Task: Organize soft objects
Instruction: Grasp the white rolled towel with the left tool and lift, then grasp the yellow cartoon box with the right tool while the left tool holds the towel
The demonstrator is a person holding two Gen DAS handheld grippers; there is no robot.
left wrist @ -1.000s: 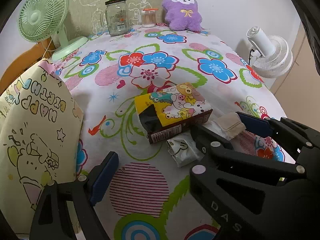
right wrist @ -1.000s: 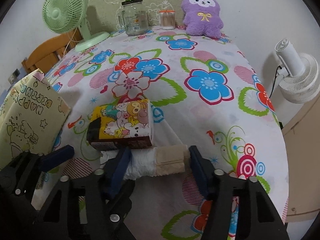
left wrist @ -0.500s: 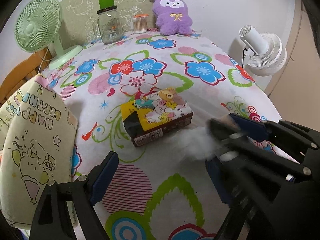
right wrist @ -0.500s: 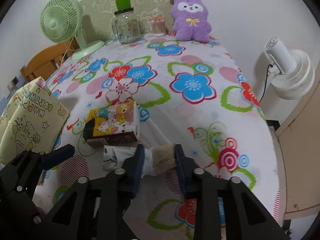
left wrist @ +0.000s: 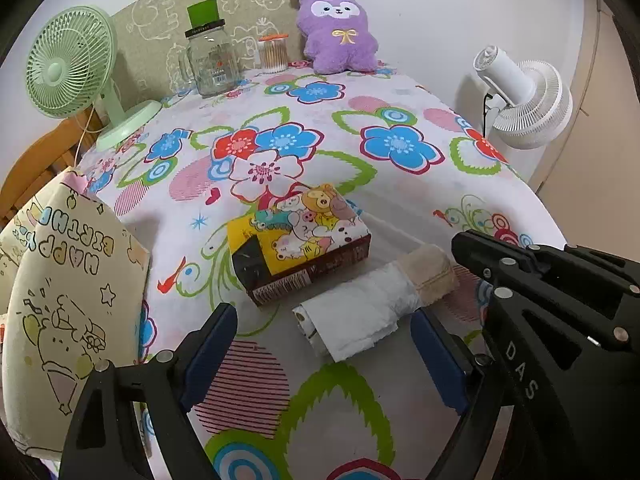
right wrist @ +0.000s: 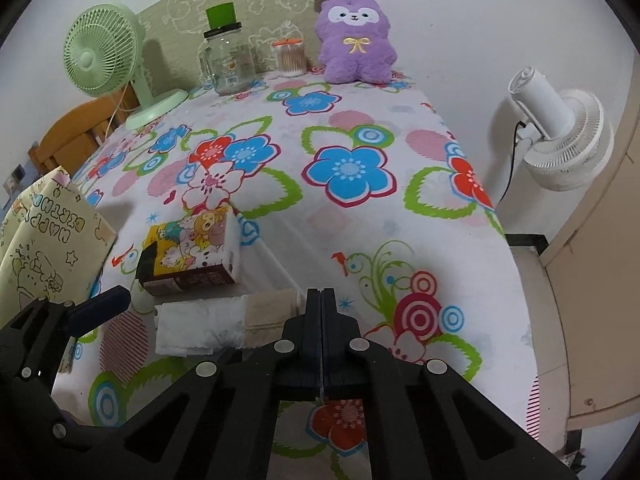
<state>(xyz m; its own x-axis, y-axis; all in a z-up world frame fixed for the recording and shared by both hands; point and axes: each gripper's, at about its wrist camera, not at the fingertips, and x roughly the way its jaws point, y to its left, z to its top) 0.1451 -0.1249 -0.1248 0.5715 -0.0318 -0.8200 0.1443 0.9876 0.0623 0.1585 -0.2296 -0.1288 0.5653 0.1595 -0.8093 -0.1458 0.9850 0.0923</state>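
**Rolled cloth lies loose beside cartoon box on flowered table**

Jaws spread wide on our left gripper [left wrist: 324, 344], its blue-padded fingers [left wrist: 208, 344] standing apart on either side of the near end of a rolled bundle of white crinkled cloth with a beige cuff [left wrist: 372, 304], touching nothing. Our right gripper [right wrist: 322, 312] is pressed fully together, pad against pad, with nothing between them; its tip sits just beside the beige end of the roll [right wrist: 224, 320], and we cannot tell whether it touches the fabric.

That roll lies flat on the white tablecloth printed with bright flowers [left wrist: 400, 184], just in front of a yellow cardboard box covered in cartoon animals [left wrist: 300, 236], the two close together or barely touching. At our left a cream paper gift bag lettered "Happy Birthday" [left wrist: 64, 292] stands at the table's edge. Along the far side we see a mint-green desk fan [right wrist: 104, 52], a clear glass jar with a black lid and a green cup on top [right wrist: 228, 64], a small clear tub of cotton swabs [right wrist: 290, 56] and a purple plush animal with a yellow bow [right wrist: 356, 40]. A white floor fan [right wrist: 560, 136] stands off the table's right side.
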